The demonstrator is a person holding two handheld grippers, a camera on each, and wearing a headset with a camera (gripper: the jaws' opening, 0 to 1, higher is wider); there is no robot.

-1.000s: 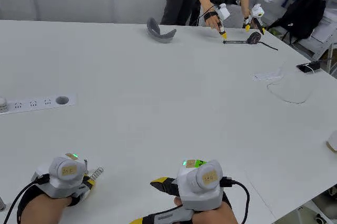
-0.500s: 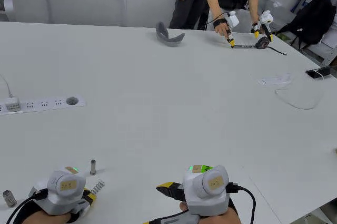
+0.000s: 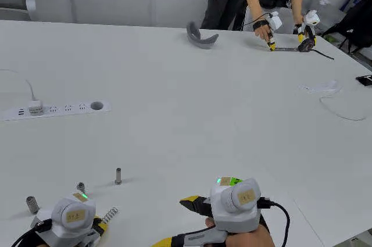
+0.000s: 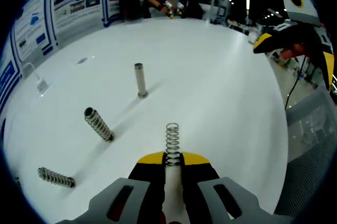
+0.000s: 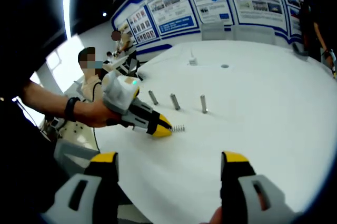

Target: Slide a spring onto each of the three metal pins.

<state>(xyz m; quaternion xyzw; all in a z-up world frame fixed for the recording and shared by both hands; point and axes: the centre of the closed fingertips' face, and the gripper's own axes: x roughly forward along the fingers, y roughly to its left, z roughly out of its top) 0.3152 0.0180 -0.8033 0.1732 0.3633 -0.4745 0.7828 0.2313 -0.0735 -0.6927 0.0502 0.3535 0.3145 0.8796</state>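
Yellow jaws of the left tool are clamped on one end of the spring, says the first watcher; the rest of the coil juts free ahead of them, above the counter.

And the right tool? asks the second.

Gaping wide and empty, off to the side. By the look of it, it has no part in this step.

Where does the spring go?

The two pins nearest the left tool, the near pin and the middle pin, already wear springs. Beyond them the bare pin stands upright, well apart from the held spring. That one is left.

So how should the person do it well?

Likely by tipping the tool until the coil lines up with the pin, open end down, then centring that end over the pin's top before lowering. The grip is at the very end, so the coil may wobble; a slow approach should help. Letting go only once the coil has swallowed the tip would keep it from jumping away.

Any risk?

Knocking the middle pin on the way past, or toppling the bare one, since nothing shows it fixed down.
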